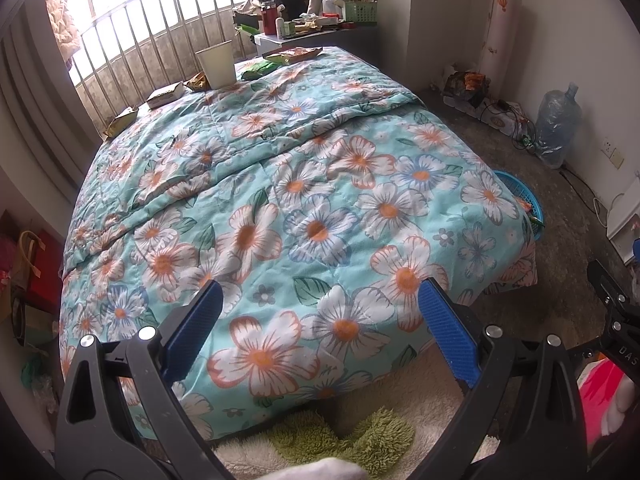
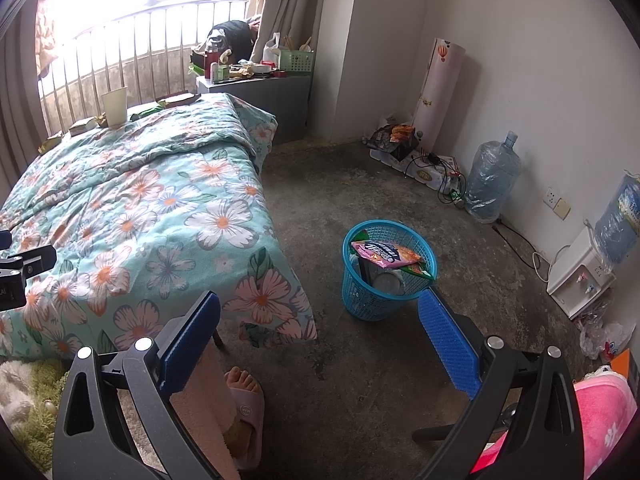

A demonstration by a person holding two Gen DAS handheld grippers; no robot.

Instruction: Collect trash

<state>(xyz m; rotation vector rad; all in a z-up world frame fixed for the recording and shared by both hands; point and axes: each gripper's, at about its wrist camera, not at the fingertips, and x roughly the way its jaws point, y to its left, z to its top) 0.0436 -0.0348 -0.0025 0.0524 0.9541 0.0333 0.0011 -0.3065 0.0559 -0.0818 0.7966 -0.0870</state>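
Observation:
A blue mesh trash basket (image 2: 384, 292) stands on the concrete floor beside the bed, with snack wrappers (image 2: 386, 254) inside; its rim (image 1: 520, 196) peeks past the bed's right edge. At the far end of the floral quilt (image 1: 280, 200) a paper cup (image 1: 218, 64) stands among several wrappers: green (image 1: 260, 70), yellow (image 1: 198, 82), tan (image 1: 164, 95). My left gripper (image 1: 320, 320) hangs open over the near end of the bed, holding nothing. Just short of the basket, my right gripper (image 2: 320, 332) is open and holds nothing above the floor.
A cluttered nightstand (image 2: 256, 96) stands beyond the bed. Along the right wall are a water jug (image 2: 492, 180), cables, a dispenser (image 2: 580, 276) and a bag of snacks (image 2: 394, 140). A slippered foot (image 2: 244, 400) and a green rug (image 1: 340, 440) lie near me.

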